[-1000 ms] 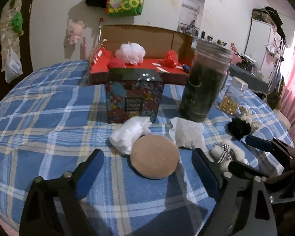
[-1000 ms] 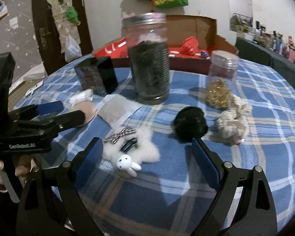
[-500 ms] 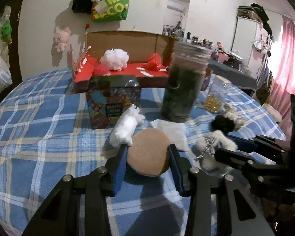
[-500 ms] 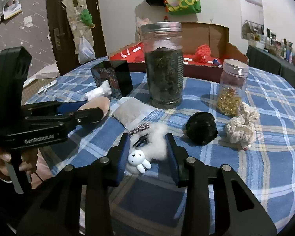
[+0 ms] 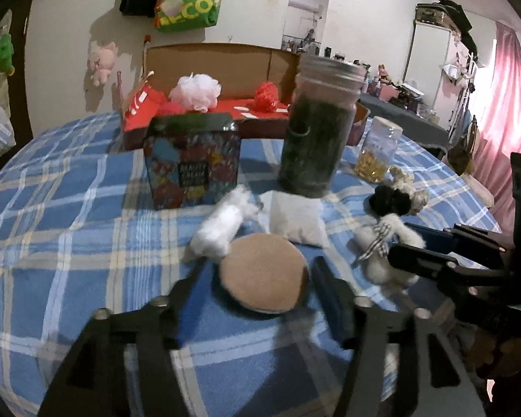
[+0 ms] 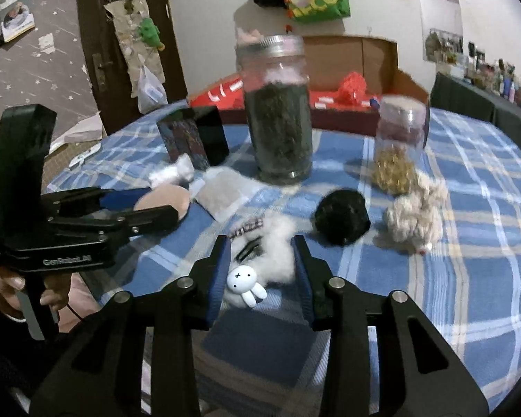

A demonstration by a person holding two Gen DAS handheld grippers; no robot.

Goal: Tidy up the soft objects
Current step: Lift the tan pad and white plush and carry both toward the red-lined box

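Note:
My left gripper (image 5: 260, 278) is closed around a round tan powder puff (image 5: 264, 272), lifted off the blue plaid tablecloth (image 5: 69, 243); the puff also shows in the right wrist view (image 6: 163, 199). My right gripper (image 6: 262, 260) is shut on a fluffy white plush clip (image 6: 278, 253) with a small white bunny head (image 6: 241, 279). A white cotton wad (image 5: 222, 222), a white pouch (image 5: 295, 220), a black pom (image 6: 342, 215) and a cream scrunchie (image 6: 416, 215) lie on the cloth.
A tall dark jar (image 5: 317, 128), a small jar with gold bits (image 5: 377, 153) and a patterned box (image 5: 192, 160) stand behind the soft things. A red cardboard box (image 5: 225, 104) with bath puffs sits at the back. The left gripper body (image 6: 52, 226) is at the right view's left.
Both grippers went from wide open to closed: the left around the tan puff, the right around the fluffy white clip. The left now holds the puff slightly raised.

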